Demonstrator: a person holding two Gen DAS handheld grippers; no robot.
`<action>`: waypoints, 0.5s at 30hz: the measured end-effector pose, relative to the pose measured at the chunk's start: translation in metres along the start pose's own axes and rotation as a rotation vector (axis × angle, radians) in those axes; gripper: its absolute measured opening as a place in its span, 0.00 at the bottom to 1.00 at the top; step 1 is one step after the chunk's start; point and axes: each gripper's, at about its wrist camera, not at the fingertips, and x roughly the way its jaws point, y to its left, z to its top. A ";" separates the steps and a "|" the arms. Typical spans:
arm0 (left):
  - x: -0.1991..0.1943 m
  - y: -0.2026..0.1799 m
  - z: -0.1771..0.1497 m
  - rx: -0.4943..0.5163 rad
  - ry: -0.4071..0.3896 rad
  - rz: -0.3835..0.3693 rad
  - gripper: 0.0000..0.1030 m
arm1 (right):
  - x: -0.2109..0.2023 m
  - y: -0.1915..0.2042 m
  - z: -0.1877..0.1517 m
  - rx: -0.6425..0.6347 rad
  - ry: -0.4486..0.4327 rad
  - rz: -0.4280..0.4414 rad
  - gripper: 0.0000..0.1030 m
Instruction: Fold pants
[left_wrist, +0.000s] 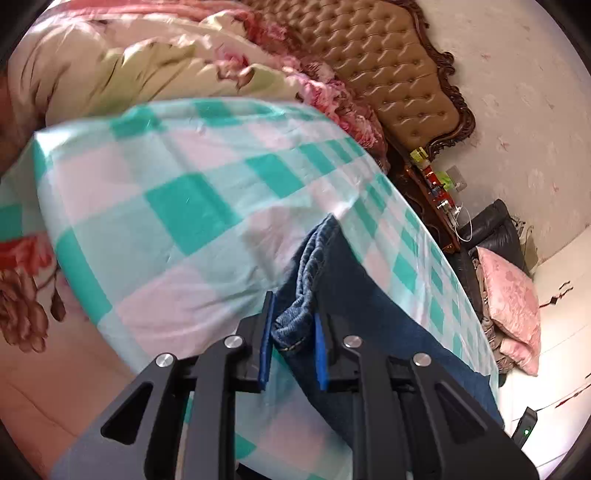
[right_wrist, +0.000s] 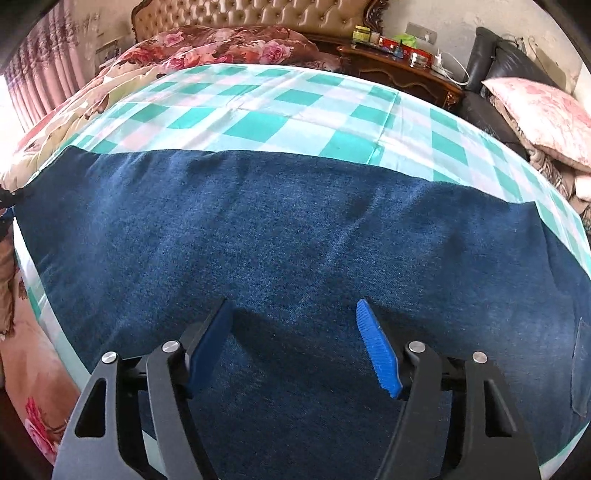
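Note:
Dark blue denim pants (right_wrist: 295, 221) lie spread flat across the green and white checked bed sheet (right_wrist: 258, 110). In the left wrist view one end of the pants (left_wrist: 354, 288) runs along the sheet (left_wrist: 184, 206), with its stitched hem bunched up. My left gripper (left_wrist: 293, 306) is shut on that bunched hem, which fills the gap between the blue pads (left_wrist: 265, 343). My right gripper (right_wrist: 293, 302) hovers over the wide middle of the denim. Its blue pads (right_wrist: 376, 347) stand well apart, with only flat cloth below them.
A floral quilt (left_wrist: 129, 66) is heaped at the head of the bed under a tufted headboard (left_wrist: 388, 66). A dark nightstand (right_wrist: 399, 70) with small items stands beside the bed. Beyond it a black chair (right_wrist: 491, 51) holds a pink pillow (right_wrist: 543, 107).

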 end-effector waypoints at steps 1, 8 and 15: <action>-0.005 -0.008 0.001 0.026 -0.009 0.010 0.18 | 0.000 -0.002 0.001 0.013 0.003 0.008 0.64; -0.041 -0.119 -0.011 0.412 -0.111 0.201 0.18 | -0.016 -0.025 0.009 0.144 0.021 0.144 0.71; -0.046 -0.285 -0.141 1.003 -0.257 0.285 0.18 | -0.040 -0.096 0.007 0.356 -0.014 0.127 0.74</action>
